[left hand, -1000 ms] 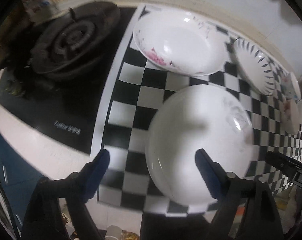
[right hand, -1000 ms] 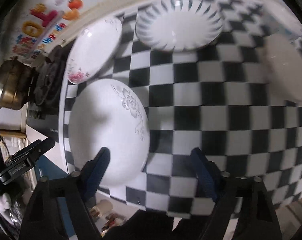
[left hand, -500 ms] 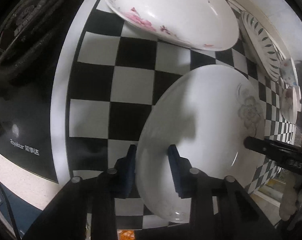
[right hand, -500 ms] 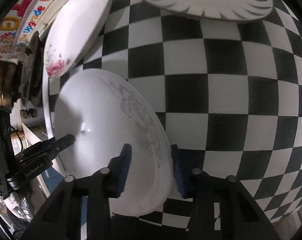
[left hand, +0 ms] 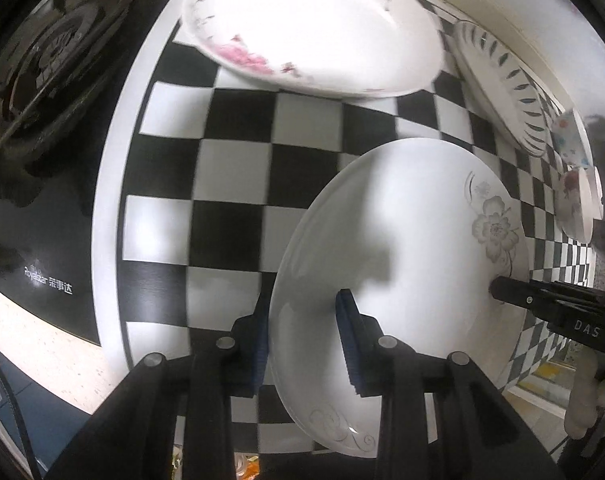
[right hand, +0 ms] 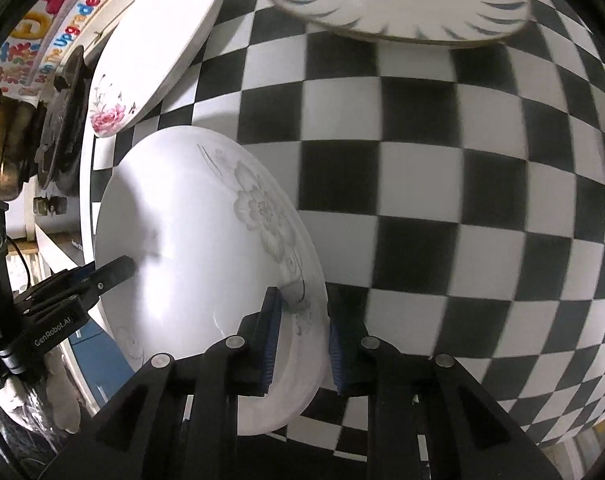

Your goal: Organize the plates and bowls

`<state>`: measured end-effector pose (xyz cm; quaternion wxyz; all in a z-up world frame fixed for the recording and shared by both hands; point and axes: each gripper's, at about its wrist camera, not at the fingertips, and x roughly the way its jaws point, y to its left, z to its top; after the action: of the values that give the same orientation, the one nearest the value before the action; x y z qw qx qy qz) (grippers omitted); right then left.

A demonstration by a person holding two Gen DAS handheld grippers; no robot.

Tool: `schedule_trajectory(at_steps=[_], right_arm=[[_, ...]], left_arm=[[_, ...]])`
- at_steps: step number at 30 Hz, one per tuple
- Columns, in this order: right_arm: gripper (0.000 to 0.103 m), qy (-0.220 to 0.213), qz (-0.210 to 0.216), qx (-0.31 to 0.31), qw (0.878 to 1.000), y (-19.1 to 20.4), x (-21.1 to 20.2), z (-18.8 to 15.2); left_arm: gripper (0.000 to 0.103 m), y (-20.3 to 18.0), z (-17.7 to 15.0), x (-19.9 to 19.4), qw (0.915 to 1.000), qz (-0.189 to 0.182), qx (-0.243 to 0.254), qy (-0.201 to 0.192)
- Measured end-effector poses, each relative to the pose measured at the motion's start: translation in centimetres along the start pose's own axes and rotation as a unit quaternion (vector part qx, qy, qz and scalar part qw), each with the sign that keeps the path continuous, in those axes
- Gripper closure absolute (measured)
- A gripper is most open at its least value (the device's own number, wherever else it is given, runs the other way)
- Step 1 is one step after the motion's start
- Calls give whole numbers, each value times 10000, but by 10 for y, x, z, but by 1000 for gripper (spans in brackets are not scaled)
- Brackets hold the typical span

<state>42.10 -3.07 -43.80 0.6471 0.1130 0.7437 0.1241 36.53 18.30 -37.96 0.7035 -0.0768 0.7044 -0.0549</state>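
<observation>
Surface: black-and-white checkered mat (left hand: pixel 238 184) on a kitchen counter, a dark cooktop (left hand: pixel 42 208) just beside its left edge.
Plate in hand: the grey-flower plate (left hand: pixel 414 240) sits over the mat's near left part, gripped on two opposite sides of its rim.
My left gripper (left hand: pixel 306 332): jaws pinched together on the plate's left rim, one pad over, one under.
My right gripper (right hand: pixel 300 336): clamped on the right rim by the grey flower.
Why two grips: I judge a wide, shallow plate balances better held from both sides.
Facing: hollow side up, round, so no long axis; whether its base touches the mat, I cannot tell.
Around it: pink-flower plate (left hand: pixel 314 28) behind, striped plate (left hand: pixel 502 84) farther right, small bowls (left hand: pixel 574 184) beyond.
Likely reason: I judge the pink-flower plate a sensible stacking target.
</observation>
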Motion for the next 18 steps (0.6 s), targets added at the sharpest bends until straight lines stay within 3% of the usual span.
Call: schedule_trajectory(at_steps=[12,18], right_arm=[[82,-422,95,354,9984,-58,-50,-23],[82,-497,85,555,9972,-83,-52,-29]], left_arm=[[75,-84,-2,3,9988,-114,470,-100],[75,-108,-5,12,9980,-140,615,-56]])
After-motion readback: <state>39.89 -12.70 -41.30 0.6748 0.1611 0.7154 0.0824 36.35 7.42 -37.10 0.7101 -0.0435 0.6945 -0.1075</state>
